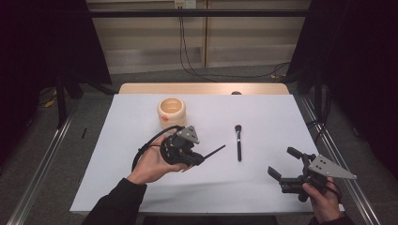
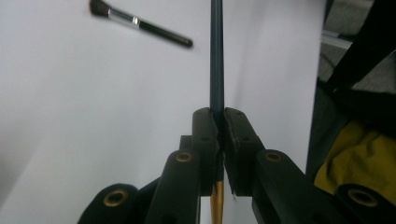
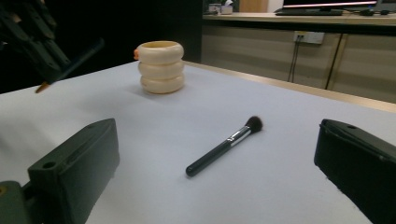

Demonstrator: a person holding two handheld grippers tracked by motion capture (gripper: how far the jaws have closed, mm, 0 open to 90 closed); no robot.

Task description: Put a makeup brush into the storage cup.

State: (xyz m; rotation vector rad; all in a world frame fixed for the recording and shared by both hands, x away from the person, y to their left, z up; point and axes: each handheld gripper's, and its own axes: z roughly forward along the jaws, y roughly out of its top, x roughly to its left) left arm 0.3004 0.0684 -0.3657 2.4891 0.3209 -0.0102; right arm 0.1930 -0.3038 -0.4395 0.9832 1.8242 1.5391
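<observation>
Left gripper (image 1: pixel 199 158) clamped tight on thin dark brush (image 2: pixel 216 70), lifted off table (image 1: pixel 141 183). Right gripper (image 1: pixel 284 165) spread wide, empty, near makeup brush (image 1: pixel 238 141).

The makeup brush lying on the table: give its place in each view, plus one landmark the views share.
High view: makeup brush right of centre, bristles far.
Left gripper view: upper left.
Right gripper view: centre, between the jaws.
Shared landmark: white table.
</observation>
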